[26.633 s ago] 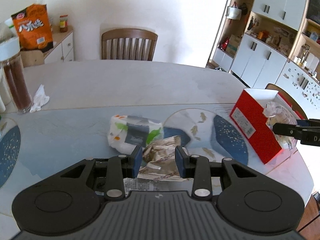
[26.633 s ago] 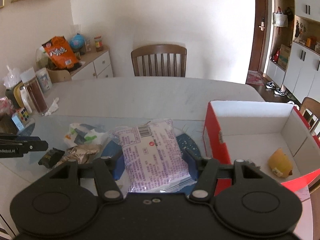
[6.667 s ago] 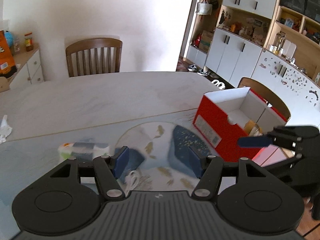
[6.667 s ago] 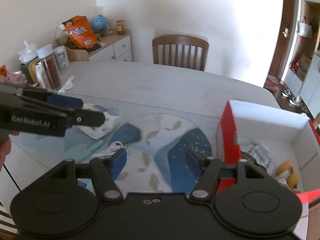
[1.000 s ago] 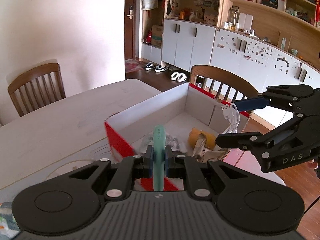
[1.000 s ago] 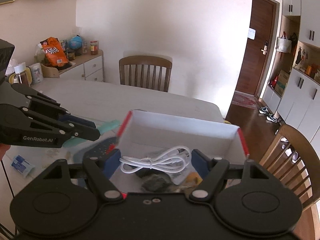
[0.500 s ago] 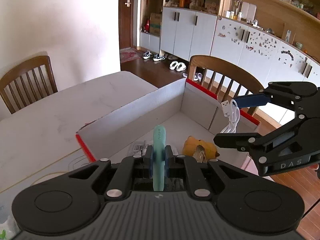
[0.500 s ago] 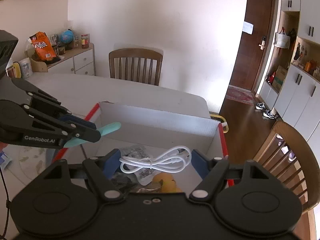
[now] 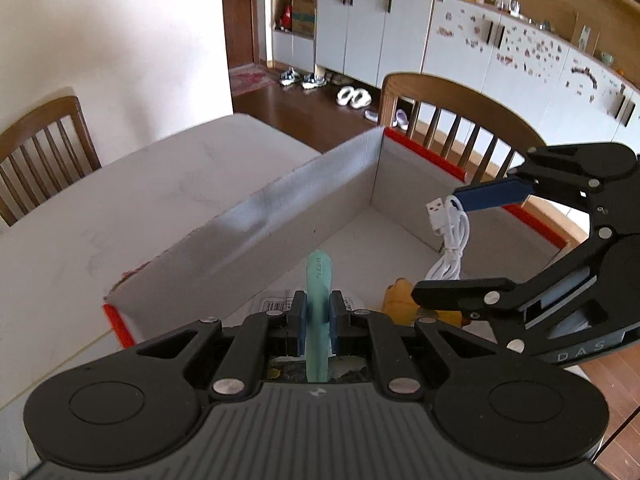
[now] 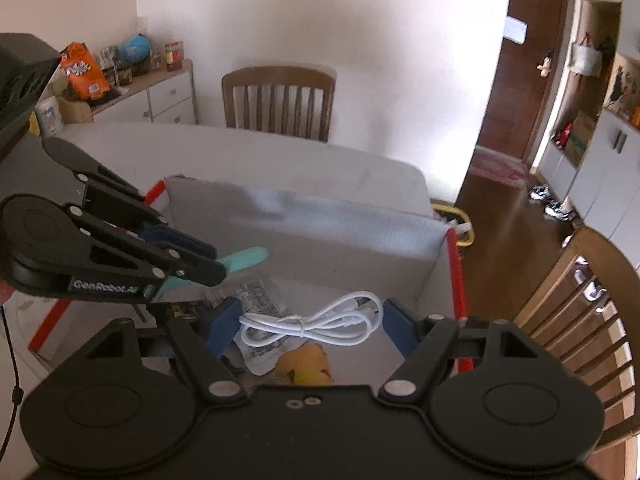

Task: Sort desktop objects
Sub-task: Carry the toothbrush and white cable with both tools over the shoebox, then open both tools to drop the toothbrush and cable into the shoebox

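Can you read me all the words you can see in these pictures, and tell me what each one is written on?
"GenRobot.AI": on the side of the left gripper, seen from the right wrist.
"DAS": on the side of the right gripper, seen from the left wrist; any letters after it are cut off.
Teal stick: raised letters, too small to read.
Printed packet in the red box: blurred.
Orange snack bag: blurred.

A lived-in home dining room: a pale table (image 9: 120, 208) with wooden slat-back chairs (image 10: 279, 98) drawn up to its edges. White cabinets (image 9: 372, 28) line one wall, shoes (image 9: 296, 78) sit on the wooden floor by a brown door (image 10: 528, 56), and snack bags (image 10: 84, 72) crowd a sideboard.
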Tool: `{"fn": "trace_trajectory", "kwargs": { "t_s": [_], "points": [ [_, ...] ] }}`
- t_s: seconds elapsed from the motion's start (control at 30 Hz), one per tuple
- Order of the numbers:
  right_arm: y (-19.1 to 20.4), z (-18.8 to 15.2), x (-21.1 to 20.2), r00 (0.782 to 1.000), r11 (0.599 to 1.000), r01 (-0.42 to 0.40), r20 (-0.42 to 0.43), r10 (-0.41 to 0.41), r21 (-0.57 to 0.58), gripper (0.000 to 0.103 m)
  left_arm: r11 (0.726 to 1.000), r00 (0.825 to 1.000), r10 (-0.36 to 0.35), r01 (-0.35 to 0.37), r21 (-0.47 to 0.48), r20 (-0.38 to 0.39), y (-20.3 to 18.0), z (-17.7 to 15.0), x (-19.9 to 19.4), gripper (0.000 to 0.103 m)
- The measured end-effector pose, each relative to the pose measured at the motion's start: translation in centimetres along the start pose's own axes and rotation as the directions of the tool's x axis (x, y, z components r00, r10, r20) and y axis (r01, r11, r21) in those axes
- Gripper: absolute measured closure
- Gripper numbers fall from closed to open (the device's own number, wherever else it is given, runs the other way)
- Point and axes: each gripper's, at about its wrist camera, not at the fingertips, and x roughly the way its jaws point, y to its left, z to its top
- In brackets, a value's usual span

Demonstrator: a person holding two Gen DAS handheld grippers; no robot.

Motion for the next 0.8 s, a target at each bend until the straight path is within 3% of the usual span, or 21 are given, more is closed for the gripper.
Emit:
{"fn": "trace_trajectory", "kwargs": {
  "t_s": [0.27,0.8],
  "points": [
    [-0.7,0.7,3.0,0.998,1.000,-0.013,-0.062,0.013,-0.012,0.026,1.000,0.996,-0.004,0.003,-0.011,-0.086,0.8,0.8,3.2,0.093],
    [-1.5,0.6,6.6,0.977,0.996,-0.087,-0.199,0.080,-0.027,0.026,1.000,0.984,-0.010,0.006,-0.022,-0.175,1.6,1.2,5.5,0.093]
  ]
}}
